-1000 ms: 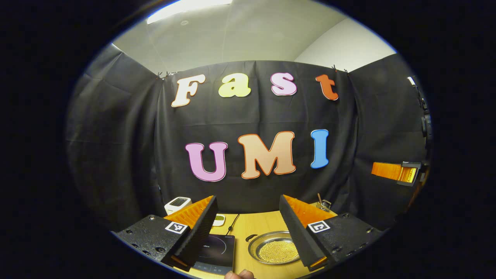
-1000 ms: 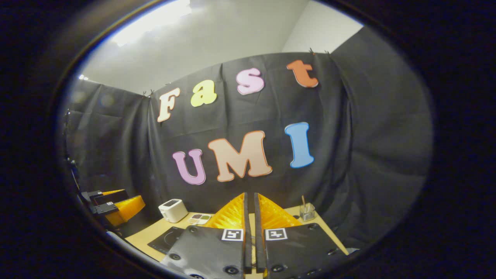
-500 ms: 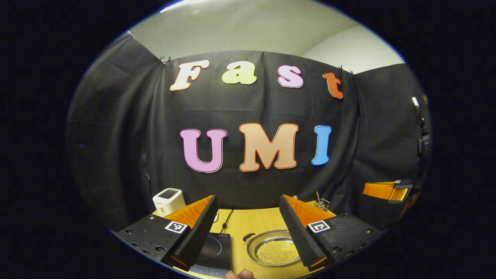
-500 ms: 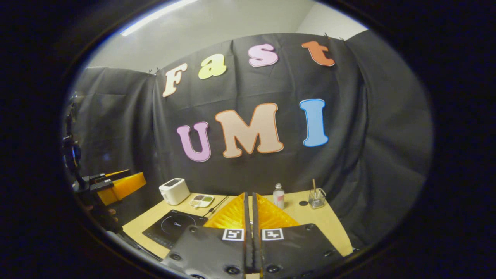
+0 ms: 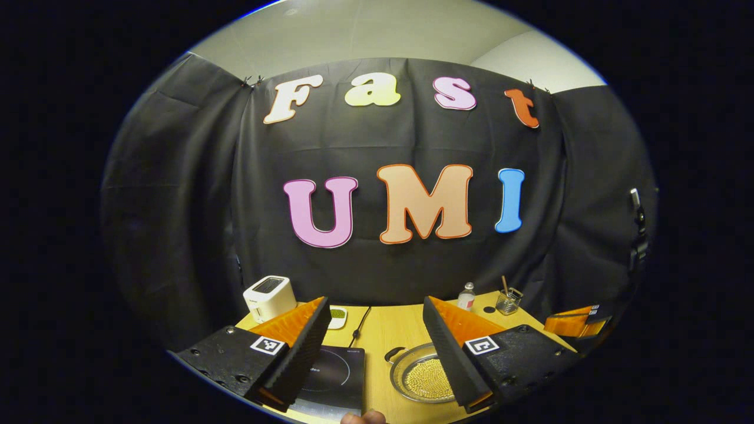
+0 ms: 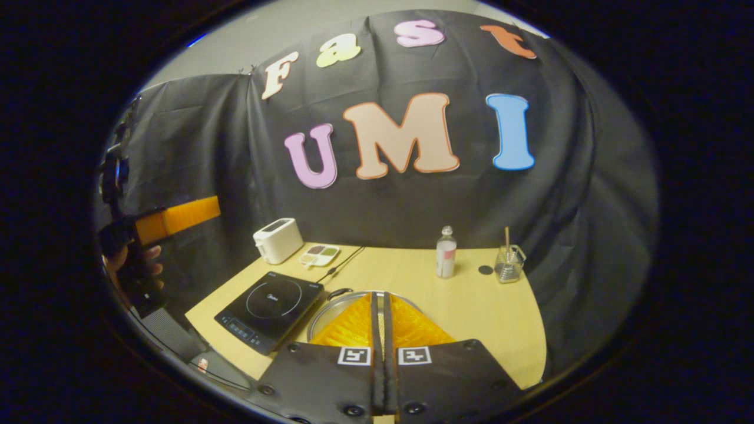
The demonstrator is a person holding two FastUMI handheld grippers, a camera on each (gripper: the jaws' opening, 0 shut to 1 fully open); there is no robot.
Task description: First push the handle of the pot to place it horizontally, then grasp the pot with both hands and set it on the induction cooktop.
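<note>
- In the left gripper view, the left gripper (image 5: 374, 321) is held above the near edge of the table (image 5: 389, 333), its two fingers spread wide with nothing between them.
- Through that gap lies the pot (image 5: 419, 380), a shallow metal pan with small pale beads in it; its right part is hidden behind the right-hand finger, so it lies low and right of the gap's middle, well below the fingertips and not touched.
- A dark handle (image 5: 392, 354) juts from the pot's far-left rim.
- Just left of the pot, the black induction cooktop (image 5: 336, 377) sits flat on the table, partly behind the left-hand finger; pot and cooktop lie side by side, apart.
- In the right gripper view, the right gripper (image 6: 381, 297) has its fingers pressed together, holding nothing.
- The pot's rim (image 6: 330, 309) curves out from behind those closed fingers on their left, so the gripper is above the pot; whether it touches cannot be told.
- The cooktop (image 6: 271, 309) lies left of the pot there.
- Farther back stand a white toaster (image 6: 277, 239), a small divided dish (image 6: 318, 254), a bottle (image 6: 446, 253) and a glass jar (image 6: 509, 265) with a stick in it.
- At the left edge, a hand (image 6: 132, 262) holds the other gripper, raised above the table.
</note>
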